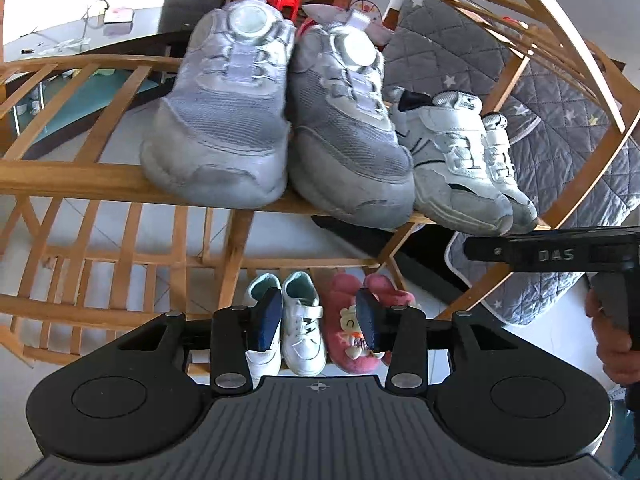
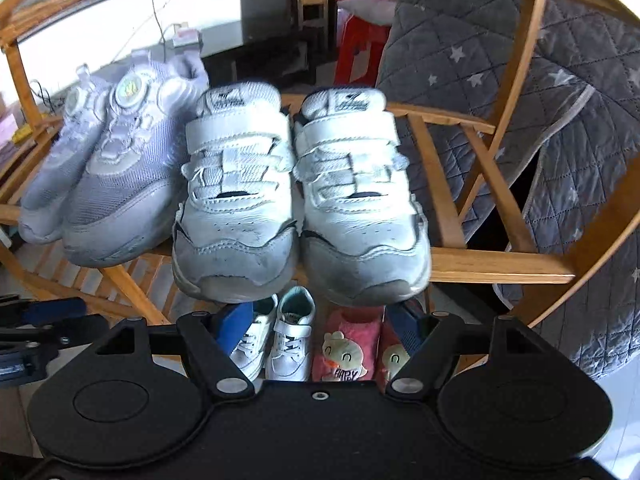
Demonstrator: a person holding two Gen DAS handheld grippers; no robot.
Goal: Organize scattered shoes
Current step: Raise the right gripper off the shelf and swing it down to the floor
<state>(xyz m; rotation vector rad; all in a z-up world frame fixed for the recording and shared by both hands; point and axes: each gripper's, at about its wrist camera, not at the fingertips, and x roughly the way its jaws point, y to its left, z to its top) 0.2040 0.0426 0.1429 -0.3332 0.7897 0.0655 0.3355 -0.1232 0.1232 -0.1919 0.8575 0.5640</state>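
Grey sneakers [image 1: 280,120] and white pair [image 2: 300,200] stand toes-near on the rack [image 1: 80,180], beyond both spread, empty tongs [image 1: 316,320] [image 2: 320,328].

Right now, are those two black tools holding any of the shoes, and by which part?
Nothing is held. The left tool and the right tool are both open with nothing between their fingers; the shoes sit on the wooden rack.
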